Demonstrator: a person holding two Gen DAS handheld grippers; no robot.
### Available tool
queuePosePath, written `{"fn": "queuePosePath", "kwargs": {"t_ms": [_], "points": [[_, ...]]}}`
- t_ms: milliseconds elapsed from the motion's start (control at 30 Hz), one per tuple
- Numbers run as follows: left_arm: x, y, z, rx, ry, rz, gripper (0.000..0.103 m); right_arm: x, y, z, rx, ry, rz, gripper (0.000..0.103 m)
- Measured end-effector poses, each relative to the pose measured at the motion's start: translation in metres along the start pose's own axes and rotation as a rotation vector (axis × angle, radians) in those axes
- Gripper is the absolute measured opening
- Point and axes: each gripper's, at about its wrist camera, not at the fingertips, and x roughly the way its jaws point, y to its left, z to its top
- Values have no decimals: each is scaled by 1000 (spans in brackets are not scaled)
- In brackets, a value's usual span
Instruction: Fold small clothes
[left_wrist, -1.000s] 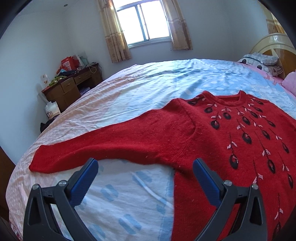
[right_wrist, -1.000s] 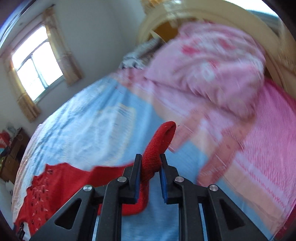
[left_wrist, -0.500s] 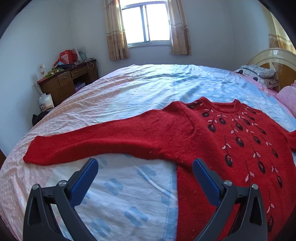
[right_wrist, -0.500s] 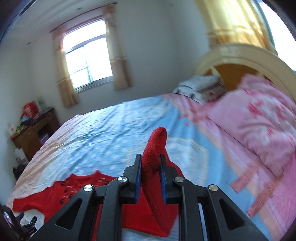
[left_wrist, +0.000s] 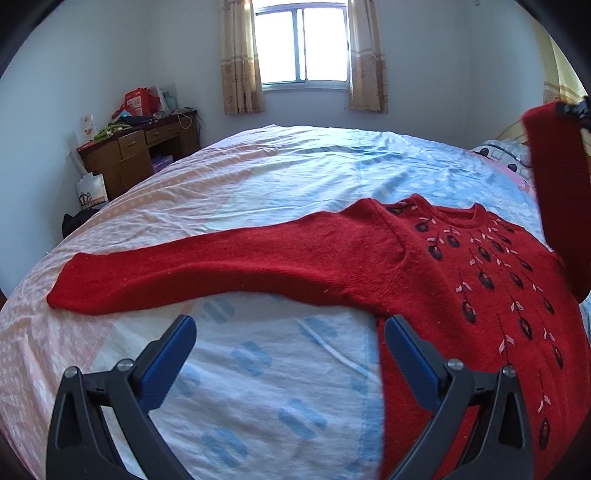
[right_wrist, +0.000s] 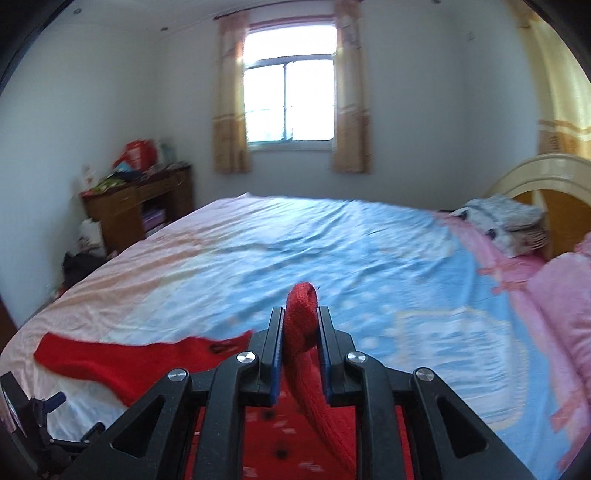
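First fold only begun: one sleeve (right_wrist: 301, 332) of the red sweater (left_wrist: 461, 280) is clamped and lifted by the right gripper (right_wrist: 301, 328), the other sleeve (left_wrist: 207, 269) is left flat on the bed (left_wrist: 280, 177), and the left gripper (left_wrist: 290, 343) is held released and empty.

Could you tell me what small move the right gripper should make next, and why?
Probably carry the sleeve across and lay it on the sweater's chest: the right gripper is shut on the raised cuff, while the other sleeve lies flat.

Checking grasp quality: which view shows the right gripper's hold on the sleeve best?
Right wrist view: the right gripper pads pinch the red sleeve dead centre, its cuff poking out above. Left wrist view shows only the lifted sleeve hanging at the right edge, with barely any gripper visible.
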Motion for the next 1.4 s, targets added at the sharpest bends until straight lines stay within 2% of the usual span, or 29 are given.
{"fn": "queuePosePath", "kwargs": {"t_ms": [133, 233, 400, 433, 467, 533, 633, 800, 867, 933, 1000, 1133, 1167, 1233, 1267, 1300, 1400], "points": [[0, 6, -2, -11, 5, 11, 103, 40, 47, -38, -27, 72, 65, 16], [2, 9, -2, -4, 12, 13, 103, 62, 78, -72, -58, 126, 99, 12], [3, 10, -1, 12, 27, -7, 103, 78, 85, -108, -61, 186, 142, 12], [3, 9, 0, 17, 29, -15, 103, 76, 80, -113, -65, 195, 151, 18], [1, 7, 2, 27, 29, -26, 103, 73, 77, -116, -70, 199, 147, 37], [-1, 0, 6, 46, 25, -51, 103, 56, 60, -125, -59, 194, 142, 64], [-2, -10, 13, 51, 27, -93, 103, 28, 36, -137, -43, 188, 130, 64], [9, -52, 30, 61, 63, -258, 103, 0, -3, -162, -67, 235, 16, 64], [14, -73, 34, 79, 76, -282, 101, -7, -18, -172, -35, 249, -8, 64], [23, -99, 36, 112, 110, -321, 95, -12, -28, -181, -5, 248, -15, 65], [34, -116, 36, 128, 148, -352, 83, -14, -33, -190, 5, 246, -18, 65], [59, -142, 29, 156, 231, -338, 67, -11, -37, -206, 20, 250, -13, 65], [67, -145, 26, 156, 258, -328, 58, -9, -39, -209, 29, 254, -13, 65], [68, -146, 24, 142, 248, -329, 50, -7, -42, -214, 42, 264, -13, 65], [64, -145, 25, 139, 232, -337, 26, -6, -43, -215, 46, 267, -16, 65], [62, -145, 26, 151, 226, -330, 19, -7, -43, -216, 48, 266, -16, 65], [57, -141, 32, 167, 209, -342, 10, -8, -40, -216, 40, 257, -19, 71]]}}
